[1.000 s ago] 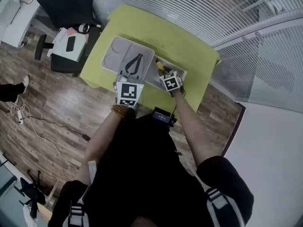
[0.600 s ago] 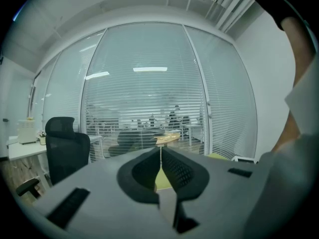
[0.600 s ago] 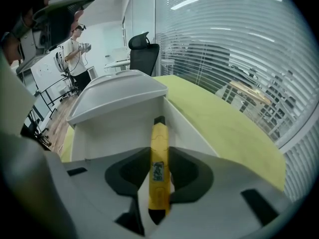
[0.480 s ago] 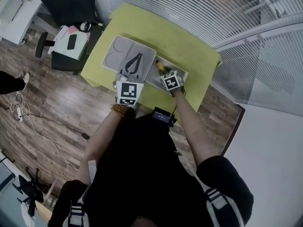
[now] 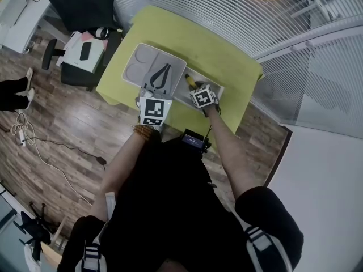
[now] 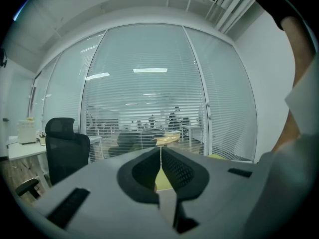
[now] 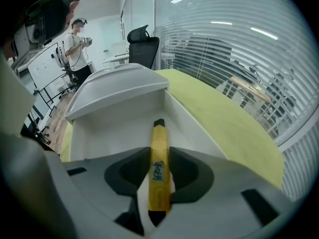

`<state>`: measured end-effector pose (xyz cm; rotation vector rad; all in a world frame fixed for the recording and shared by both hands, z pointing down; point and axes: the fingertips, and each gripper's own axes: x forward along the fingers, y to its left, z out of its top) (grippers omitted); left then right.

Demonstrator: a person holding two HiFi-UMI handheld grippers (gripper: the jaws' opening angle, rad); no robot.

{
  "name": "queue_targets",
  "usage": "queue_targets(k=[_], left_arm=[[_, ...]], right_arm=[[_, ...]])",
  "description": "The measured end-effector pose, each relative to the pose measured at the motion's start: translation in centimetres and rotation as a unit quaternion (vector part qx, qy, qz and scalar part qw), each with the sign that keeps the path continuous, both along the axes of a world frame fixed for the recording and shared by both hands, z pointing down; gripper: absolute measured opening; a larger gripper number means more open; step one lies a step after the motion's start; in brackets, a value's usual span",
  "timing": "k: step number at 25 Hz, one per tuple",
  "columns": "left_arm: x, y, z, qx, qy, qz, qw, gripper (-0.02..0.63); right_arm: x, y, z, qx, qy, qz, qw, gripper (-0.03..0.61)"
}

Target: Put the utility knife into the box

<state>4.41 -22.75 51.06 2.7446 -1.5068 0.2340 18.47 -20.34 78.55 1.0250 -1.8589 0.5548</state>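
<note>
The yellow utility knife point(image 7: 158, 176) lies lengthwise between the pads of my right gripper point(image 7: 159, 156), its black tip pointing into the open white box point(image 7: 114, 128). The jaws are opening, and the pads still touch both sides of the knife. From the head view the right gripper point(image 5: 194, 88) holds the knife point(image 5: 190, 81) low over the box point(image 5: 219, 88) on the yellow-green table point(image 5: 210, 50). My left gripper point(image 5: 163, 71) is over the grey lid point(image 5: 142, 64), its jaws together. In the left gripper view the left gripper point(image 6: 160, 153) holds nothing.
The box's lid point(image 7: 117, 86) stands up at its far end. A black office chair point(image 5: 76, 4) and a second chair with papers point(image 5: 85, 52) stand left of the table. Glass walls with blinds run behind. A person point(image 7: 77, 39) stands far off.
The right gripper with the knife has shifted slightly up and left over the box. The left gripper has stayed put.
</note>
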Motion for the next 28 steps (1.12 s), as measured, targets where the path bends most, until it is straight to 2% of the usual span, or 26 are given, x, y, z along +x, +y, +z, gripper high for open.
queue_targets(k=[6, 15, 28], left_arm=[[-0.3, 0.1, 0.0, -0.001, 0.001, 0.000, 1.0000, 0.018], [0.8, 0.0, -0.3, 0.007, 0.005, 0.011, 0.9999, 0.018], [5.8, -1.6, -3.8, 0.047, 0.014, 0.059, 0.9971, 0.018]], right_arm=[[0.1, -0.1, -1.0, 0.005, 0.007, 0.003, 1.000, 0.132], [1.0, -1.3, -4.6, 0.046, -0.022, 0.042, 0.998, 0.123], [3.6, -2.2, -10.6, 0.105, -0.049, 0.099, 0.988, 0.109]])
